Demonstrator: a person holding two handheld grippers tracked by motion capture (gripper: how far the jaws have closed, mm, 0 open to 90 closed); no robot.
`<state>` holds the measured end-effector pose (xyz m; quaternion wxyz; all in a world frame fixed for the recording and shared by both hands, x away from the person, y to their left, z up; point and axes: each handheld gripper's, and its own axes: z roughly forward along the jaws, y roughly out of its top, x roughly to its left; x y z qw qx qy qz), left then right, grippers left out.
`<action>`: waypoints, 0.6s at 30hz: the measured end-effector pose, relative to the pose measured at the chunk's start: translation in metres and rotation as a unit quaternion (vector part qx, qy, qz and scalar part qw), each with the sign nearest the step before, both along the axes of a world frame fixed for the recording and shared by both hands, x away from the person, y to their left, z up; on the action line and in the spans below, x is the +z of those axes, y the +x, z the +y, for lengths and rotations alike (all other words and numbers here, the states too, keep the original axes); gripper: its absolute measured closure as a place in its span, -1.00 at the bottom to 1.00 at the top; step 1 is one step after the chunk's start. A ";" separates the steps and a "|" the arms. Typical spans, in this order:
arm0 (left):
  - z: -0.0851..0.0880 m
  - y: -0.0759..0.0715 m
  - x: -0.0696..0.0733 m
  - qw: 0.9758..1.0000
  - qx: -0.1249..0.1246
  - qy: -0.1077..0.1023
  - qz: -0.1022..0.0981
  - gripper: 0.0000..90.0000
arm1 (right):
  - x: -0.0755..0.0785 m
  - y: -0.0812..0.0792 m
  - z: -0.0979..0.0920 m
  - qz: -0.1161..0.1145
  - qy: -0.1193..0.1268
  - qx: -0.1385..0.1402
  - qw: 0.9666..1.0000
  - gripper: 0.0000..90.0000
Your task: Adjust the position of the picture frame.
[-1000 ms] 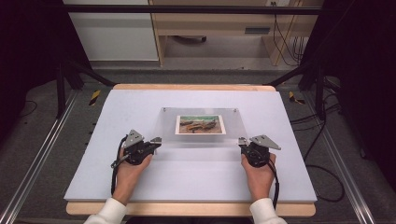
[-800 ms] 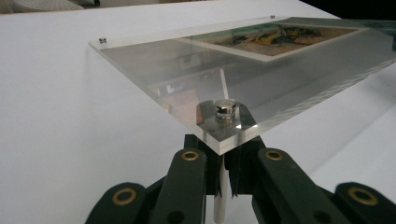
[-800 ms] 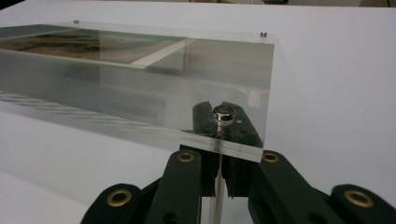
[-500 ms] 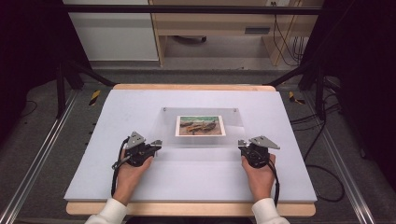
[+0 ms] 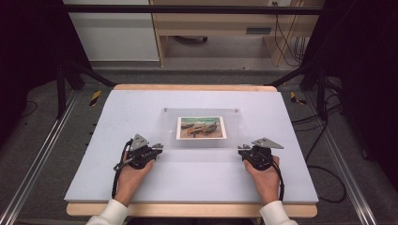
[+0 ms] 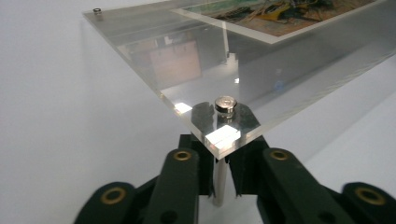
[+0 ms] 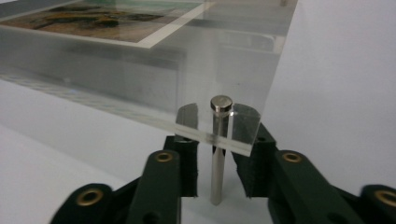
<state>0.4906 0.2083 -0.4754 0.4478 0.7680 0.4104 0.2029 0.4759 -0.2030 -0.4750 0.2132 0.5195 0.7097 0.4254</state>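
A clear acrylic panel (image 5: 202, 141) with a painted picture (image 5: 201, 127) under it stands on short metal posts on the white mat. My left gripper (image 5: 159, 147) is at its near left corner. There its jaws (image 6: 220, 168) have just been opening a little, and they sit close on both sides of the corner post (image 6: 219, 186) under the screw cap (image 6: 225, 103). My right gripper (image 5: 243, 149) is at the near right corner. Its jaws (image 7: 217, 163) have just been opening too, and a gap shows on each side of that post (image 7: 217, 172).
The white mat (image 5: 141, 108) covers a wooden table top. Black frame legs (image 5: 70, 70) stand at the far corners, cables (image 5: 324, 168) lie on the floor to the right, and a wooden bench (image 5: 211, 28) stands beyond the table.
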 end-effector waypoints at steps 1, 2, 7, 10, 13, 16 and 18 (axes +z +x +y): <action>0.000 0.000 0.000 1.000 0.000 0.000 0.000 0.66 | 0.000 -0.001 -0.001 0.003 -0.004 0.005 1.000 0.44; 0.000 -0.001 0.000 1.000 0.001 -0.005 -0.001 0.66 | 0.000 -0.001 -0.001 0.003 -0.004 0.005 1.000 0.44; 0.005 -0.007 0.007 1.000 -0.003 0.002 -0.007 0.05 | 0.002 -0.012 -0.007 0.006 -0.030 0.006 1.000 -0.02; 0.013 -0.010 0.010 1.000 -0.009 -0.006 0.009 -0.23 | 0.006 -0.021 -0.015 -0.009 -0.040 0.014 0.999 -0.34; 0.015 -0.012 0.011 1.000 -0.011 -0.009 0.004 -0.42 | 0.005 -0.024 -0.018 -0.008 -0.043 0.012 0.999 -0.50; 0.019 -0.015 0.016 1.000 -0.017 -0.011 -0.001 -0.63 | 0.008 -0.027 -0.019 -0.016 -0.036 0.006 0.999 -0.60; 0.021 -0.017 0.018 1.000 -0.018 -0.017 0.001 -0.72 | 0.009 -0.029 -0.019 -0.023 -0.033 0.002 0.999 -0.67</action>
